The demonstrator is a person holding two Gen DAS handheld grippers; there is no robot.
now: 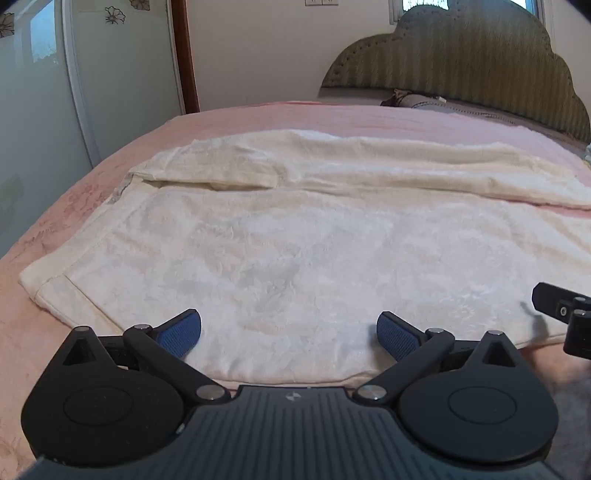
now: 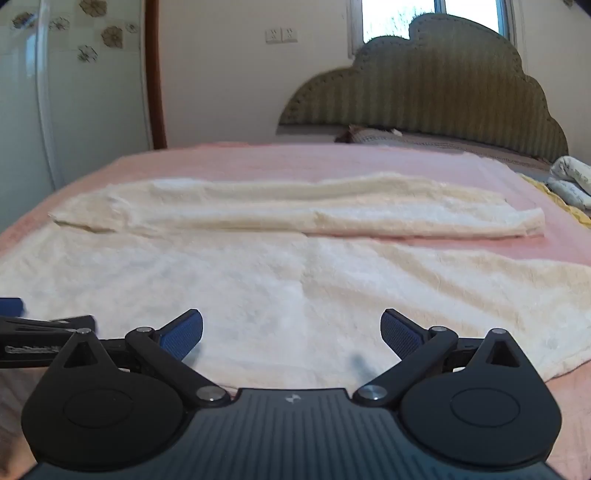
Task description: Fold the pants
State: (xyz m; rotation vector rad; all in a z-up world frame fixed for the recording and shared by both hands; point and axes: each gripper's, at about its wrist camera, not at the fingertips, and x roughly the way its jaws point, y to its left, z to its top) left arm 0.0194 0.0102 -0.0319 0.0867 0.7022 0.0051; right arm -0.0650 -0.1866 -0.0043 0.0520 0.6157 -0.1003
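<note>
The cream fleece pants (image 1: 295,236) lie spread flat on the pink bedspread (image 1: 258,118), legs apart, while left gripper (image 1: 289,334) and right gripper (image 2: 291,334) hover wide open, empty, positioned apparently to seize the near edge.

Pink bedspread (image 2: 332,158), green scalloped headboard (image 2: 424,92), window (image 2: 399,16), wall sockets (image 2: 281,35), flowered wardrobe door (image 1: 122,55)
</note>
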